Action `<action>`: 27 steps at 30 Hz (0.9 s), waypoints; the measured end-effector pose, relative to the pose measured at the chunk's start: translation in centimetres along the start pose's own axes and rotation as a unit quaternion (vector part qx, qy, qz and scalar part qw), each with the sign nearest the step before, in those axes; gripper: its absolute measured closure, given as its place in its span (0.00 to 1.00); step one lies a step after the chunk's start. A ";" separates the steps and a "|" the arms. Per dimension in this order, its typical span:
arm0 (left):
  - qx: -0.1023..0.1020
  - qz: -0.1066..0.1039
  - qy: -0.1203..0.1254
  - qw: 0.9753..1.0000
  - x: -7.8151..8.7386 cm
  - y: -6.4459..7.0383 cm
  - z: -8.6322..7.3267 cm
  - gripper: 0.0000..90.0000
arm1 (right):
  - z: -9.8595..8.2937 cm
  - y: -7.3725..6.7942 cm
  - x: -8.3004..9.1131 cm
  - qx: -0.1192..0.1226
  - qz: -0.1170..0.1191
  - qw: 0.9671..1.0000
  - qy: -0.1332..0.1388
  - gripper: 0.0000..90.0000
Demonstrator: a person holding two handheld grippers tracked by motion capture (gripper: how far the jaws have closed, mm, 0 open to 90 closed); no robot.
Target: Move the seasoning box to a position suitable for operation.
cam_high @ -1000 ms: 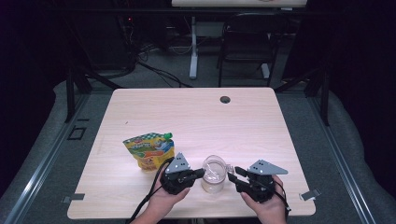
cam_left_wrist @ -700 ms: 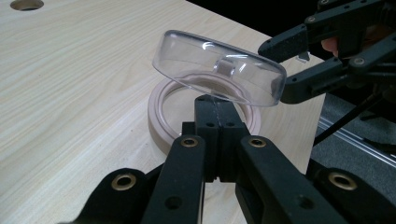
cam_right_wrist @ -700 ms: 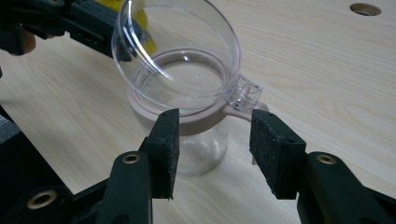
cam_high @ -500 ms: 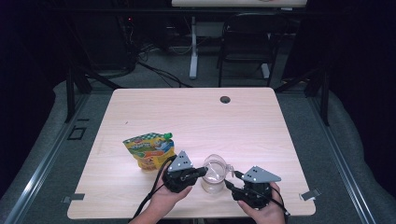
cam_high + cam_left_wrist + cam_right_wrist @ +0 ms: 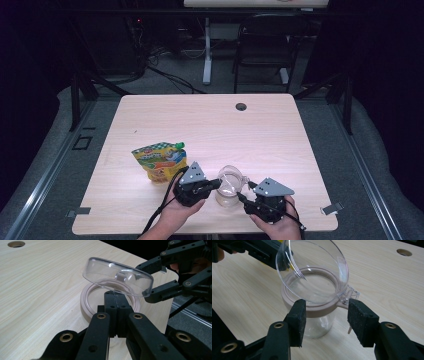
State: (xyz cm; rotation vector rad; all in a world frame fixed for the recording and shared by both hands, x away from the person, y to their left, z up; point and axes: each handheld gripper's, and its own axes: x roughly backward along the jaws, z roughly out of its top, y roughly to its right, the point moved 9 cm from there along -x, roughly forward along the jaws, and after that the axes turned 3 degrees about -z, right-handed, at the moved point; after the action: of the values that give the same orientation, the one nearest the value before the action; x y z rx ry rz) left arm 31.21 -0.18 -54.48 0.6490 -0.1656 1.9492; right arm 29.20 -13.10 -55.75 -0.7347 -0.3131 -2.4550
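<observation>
My left claw (image 5: 115, 315) is pinched tight on the near edge of the jar (image 5: 229, 192), jaws pressed together on the pink rim (image 5: 87, 312), right at the front of the tabletop (image 5: 280, 130). The clear lid (image 5: 117, 276) stands tilted open above the rim, hinged at one side. My right claw (image 5: 325, 320) is spread wide, one pad just beside the pink collar, the other near the hinge tab (image 5: 350, 293), gripping nothing. From above, the jar stands upright between my two claws, left claw (image 5: 212, 185) touching it, right claw (image 5: 246, 196) just beside it. The yellow snack pouch (image 5: 160, 162) lies to the left, near my left hand (image 5: 177, 212).
</observation>
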 end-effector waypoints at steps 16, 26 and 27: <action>0.007 0.009 -0.013 1.000 -0.3 -0.8 -1.1 1.00 | 0.5 -0.5 -0.1 0.012 0.002 1.000 0.012 0.55; 0.007 0.009 -0.013 1.000 -0.5 -0.9 -1.4 1.00 | 0.7 -0.5 0.2 0.010 0.002 1.000 0.024 0.59; 0.007 0.009 -0.013 1.000 -0.4 -0.9 -1.4 1.00 | 0.7 -0.5 0.2 0.008 0.002 1.000 0.026 0.59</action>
State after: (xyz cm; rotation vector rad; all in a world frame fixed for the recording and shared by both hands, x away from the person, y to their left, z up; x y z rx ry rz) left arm 31.60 0.40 -56.01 0.6841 -0.1747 1.9617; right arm 29.15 -12.52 -55.07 -0.6634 -0.3107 -2.4611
